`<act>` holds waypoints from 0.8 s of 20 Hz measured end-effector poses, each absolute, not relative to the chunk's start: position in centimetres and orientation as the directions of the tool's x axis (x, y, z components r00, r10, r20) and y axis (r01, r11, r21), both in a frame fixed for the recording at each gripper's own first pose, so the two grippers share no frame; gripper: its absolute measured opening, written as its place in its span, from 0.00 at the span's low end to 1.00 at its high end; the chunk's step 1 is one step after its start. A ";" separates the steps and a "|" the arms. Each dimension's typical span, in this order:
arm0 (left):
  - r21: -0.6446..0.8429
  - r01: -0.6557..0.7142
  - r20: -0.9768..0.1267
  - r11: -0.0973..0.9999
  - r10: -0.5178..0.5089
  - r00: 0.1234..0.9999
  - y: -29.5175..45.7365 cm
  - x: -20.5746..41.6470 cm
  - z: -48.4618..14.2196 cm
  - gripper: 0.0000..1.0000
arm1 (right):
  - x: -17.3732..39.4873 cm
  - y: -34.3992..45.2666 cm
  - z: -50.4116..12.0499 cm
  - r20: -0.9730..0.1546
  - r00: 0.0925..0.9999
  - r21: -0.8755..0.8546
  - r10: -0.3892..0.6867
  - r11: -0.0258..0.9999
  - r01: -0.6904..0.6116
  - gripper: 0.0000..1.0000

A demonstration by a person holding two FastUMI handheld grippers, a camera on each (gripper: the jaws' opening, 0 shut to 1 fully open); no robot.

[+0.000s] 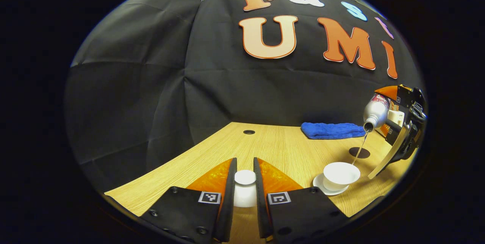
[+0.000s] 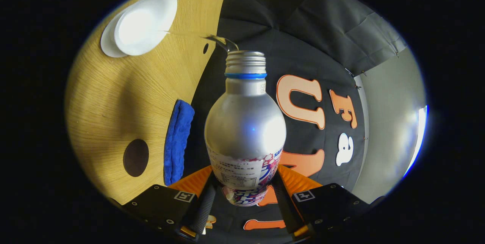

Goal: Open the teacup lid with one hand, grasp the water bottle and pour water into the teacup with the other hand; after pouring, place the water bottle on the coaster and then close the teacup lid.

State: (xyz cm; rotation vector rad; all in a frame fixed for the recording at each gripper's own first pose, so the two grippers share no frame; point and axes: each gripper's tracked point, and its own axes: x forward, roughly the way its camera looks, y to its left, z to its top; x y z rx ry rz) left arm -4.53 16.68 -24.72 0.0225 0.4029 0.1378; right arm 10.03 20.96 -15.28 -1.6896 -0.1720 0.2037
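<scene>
The wooden table (image 1: 273,145) runs out to the black cloth wall, with a small dark hole (image 1: 249,132) near its far edge. A folded blue towel (image 1: 331,130) lies at the back of it, and just in front of the towel sits the round dark coaster (image 1: 360,152), bare.

In the left gripper view the right gripper (image 1: 401,130) hangs above the table's right side, holding the silver bottle (image 1: 376,111) tipped mouth-down. A thin stream of water (image 1: 359,149) falls from the mouth into the open white cup (image 1: 340,174), which stands on its saucer (image 1: 320,183) near the coaster.

In the right gripper view the bottle (image 2: 245,122) stands straight out between the two fingers, which press on its labelled lower body from both sides; its threaded neck carries a blue ring, uncapped. The cup (image 2: 146,22) shows white beyond it, on the saucer (image 2: 108,43), with the towel (image 2: 178,141) and coaster (image 2: 135,157) nearer.

The left gripper (image 1: 245,183) is held low over the table, to the left of the cup and apart from it. Its jaws pinch the white lid (image 1: 245,187), knob up, a finger against each side.
</scene>
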 end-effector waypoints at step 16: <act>0.058 -0.128 -0.380 0.990 0.140 0.914 17.0 -4.6 -24.1 0.31 | 11.8 21.4 -10.7 0.055 0.955 -0.970 0.292 -0.211 0.121 0.78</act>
